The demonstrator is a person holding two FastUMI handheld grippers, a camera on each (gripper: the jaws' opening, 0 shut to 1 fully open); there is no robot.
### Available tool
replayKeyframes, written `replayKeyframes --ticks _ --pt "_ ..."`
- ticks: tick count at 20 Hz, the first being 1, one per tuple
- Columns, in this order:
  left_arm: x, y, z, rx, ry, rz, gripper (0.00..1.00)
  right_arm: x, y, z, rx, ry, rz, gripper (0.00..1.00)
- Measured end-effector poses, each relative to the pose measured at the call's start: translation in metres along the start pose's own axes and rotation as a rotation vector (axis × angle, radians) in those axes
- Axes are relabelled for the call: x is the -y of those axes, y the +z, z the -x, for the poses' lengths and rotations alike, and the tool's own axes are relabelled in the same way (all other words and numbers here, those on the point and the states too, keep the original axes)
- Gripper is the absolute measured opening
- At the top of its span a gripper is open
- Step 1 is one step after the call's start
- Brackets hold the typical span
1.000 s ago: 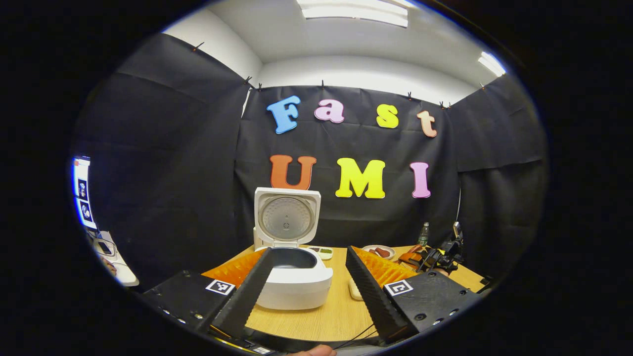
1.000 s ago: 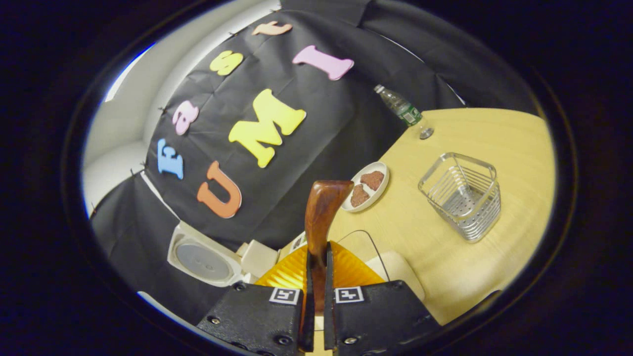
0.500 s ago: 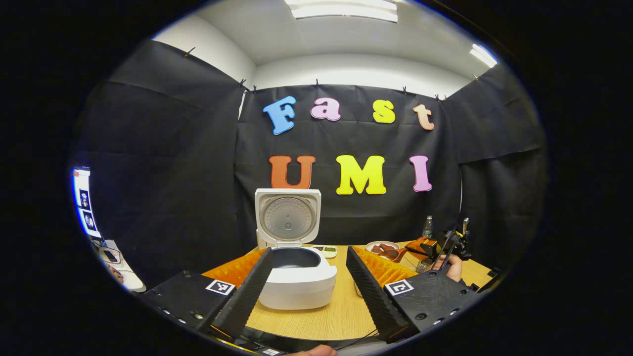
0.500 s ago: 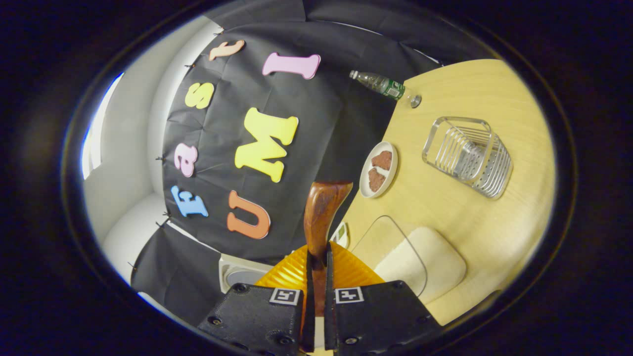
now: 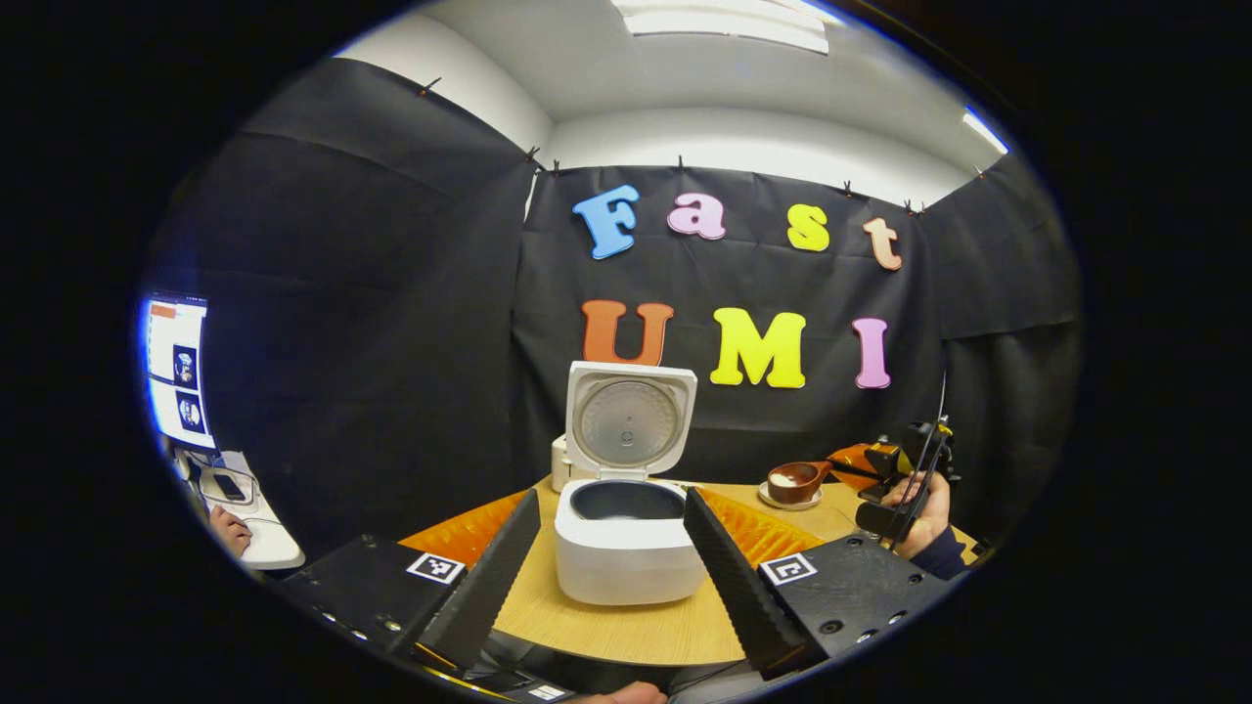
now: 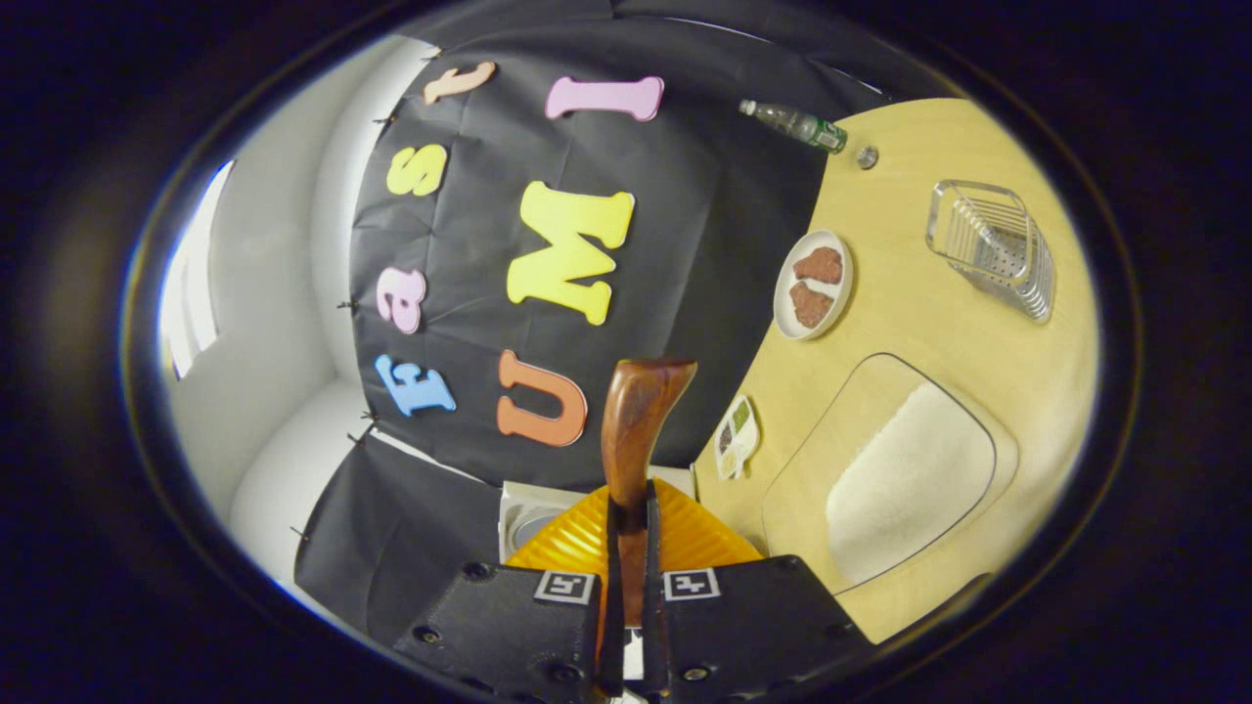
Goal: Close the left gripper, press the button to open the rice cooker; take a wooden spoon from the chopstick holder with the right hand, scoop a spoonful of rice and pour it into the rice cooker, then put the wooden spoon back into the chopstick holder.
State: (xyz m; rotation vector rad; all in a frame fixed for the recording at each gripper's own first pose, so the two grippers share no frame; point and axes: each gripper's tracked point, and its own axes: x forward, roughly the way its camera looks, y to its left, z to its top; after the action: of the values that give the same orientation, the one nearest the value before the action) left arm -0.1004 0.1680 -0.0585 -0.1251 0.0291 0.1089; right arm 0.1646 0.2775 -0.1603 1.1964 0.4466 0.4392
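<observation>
The white rice cooker (image 5: 626,548) stands open on the wooden table (image 5: 626,631), its lid (image 5: 631,420) upright and its dark pot showing. My left gripper (image 5: 611,497) is open, one finger on either side of the cooker and apart from it. In the left gripper view my right gripper (image 5: 875,462), held by a hand (image 5: 917,508), carries the wooden spoon (image 5: 797,481) level, to the right of the cooker, with something white in its bowl. In the right gripper view my right gripper (image 6: 626,508) is shut on the spoon's handle (image 6: 636,420). The wire chopstick holder (image 6: 993,249) stands far right.
A clear tray of rice (image 6: 910,479) lies near the right gripper. A plate of brown food (image 6: 814,284), a small condiment dish (image 6: 736,435) and a bottle (image 6: 797,124) line the back of the table. A monitor (image 5: 176,372) and another person's hand (image 5: 230,528) are at the far left.
My right gripper has lifted the spoon off the rice tray and carried it toward the cooker. The left gripper has drifted left, so the cooker now sits between its fingers.
</observation>
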Motion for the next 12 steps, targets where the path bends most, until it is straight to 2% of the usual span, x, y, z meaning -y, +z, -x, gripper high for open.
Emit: replayKeyframes --ticks 7,12 --pt "-0.031 0.006 0.01 0.033 0.027 0.009 0.94 -0.045 -0.042 -0.052 -0.064 -0.008 0.168 0.12" --pt "-0.04 0.008 0.016 0.043 0.035 -0.022 0.94 -0.076 -0.086 -0.097 -0.105 -0.014 0.414 0.12"
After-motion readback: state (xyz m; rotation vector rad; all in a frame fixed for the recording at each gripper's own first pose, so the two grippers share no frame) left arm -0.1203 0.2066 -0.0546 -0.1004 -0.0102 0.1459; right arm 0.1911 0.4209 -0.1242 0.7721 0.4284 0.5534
